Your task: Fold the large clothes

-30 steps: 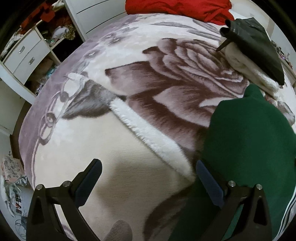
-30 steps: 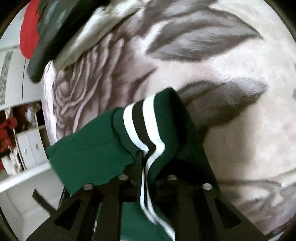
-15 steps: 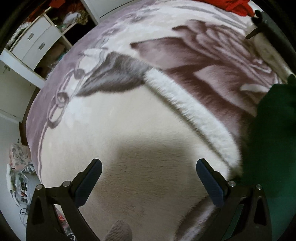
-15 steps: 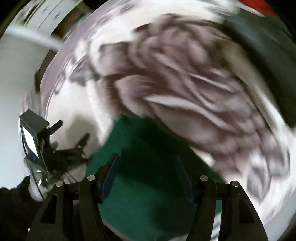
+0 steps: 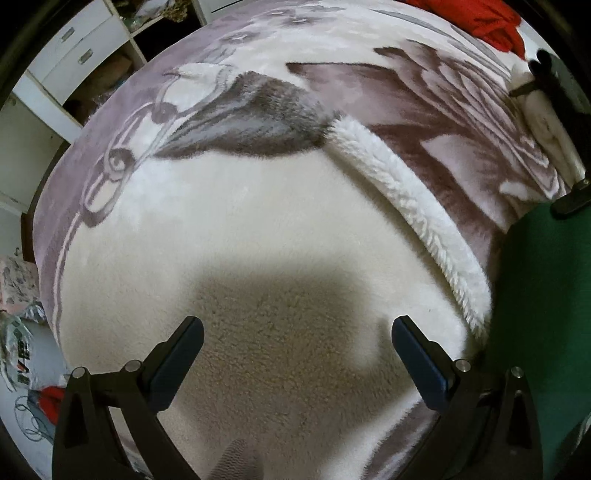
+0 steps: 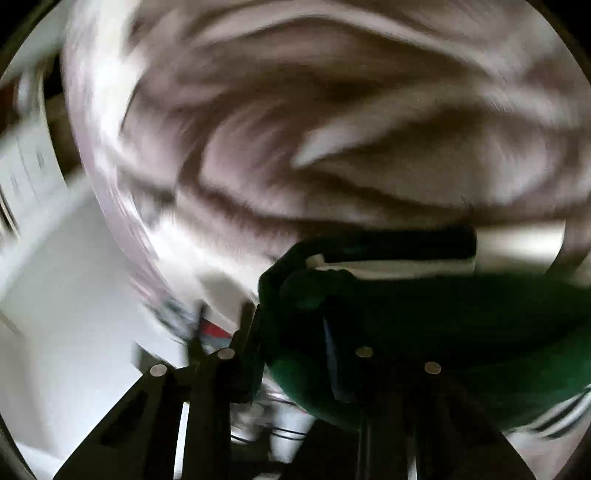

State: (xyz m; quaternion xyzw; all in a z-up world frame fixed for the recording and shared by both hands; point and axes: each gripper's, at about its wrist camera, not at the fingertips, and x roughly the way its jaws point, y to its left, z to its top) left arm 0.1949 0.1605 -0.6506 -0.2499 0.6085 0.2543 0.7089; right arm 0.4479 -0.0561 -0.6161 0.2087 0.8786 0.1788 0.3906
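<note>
The green garment (image 5: 543,306) with white stripes lies at the right edge of the left wrist view, on the flowered fleece blanket (image 5: 258,229). My left gripper (image 5: 295,354) is open and empty over the cream part of the blanket, left of the garment. The right wrist view is badly blurred. There the green garment (image 6: 424,314) bunches over and between the fingers of my right gripper (image 6: 295,332), with a white stripe on top. Whether the jaws clamp it is hidden by the cloth and blur. Part of the right gripper (image 5: 572,199) shows at the garment's far edge.
A white fluffy folded edge (image 5: 413,214) of the blanket runs diagonally beside the garment. A red cloth (image 5: 487,18) lies at the far end, and a dark and white clothes pile (image 5: 550,107) at the far right. White drawers and shelves (image 5: 74,55) stand left of the bed.
My left gripper has moved left, away from the green garment, and stays open. My right gripper opened from the striped edge, then swung fast; the garment now bunches around its fingers.
</note>
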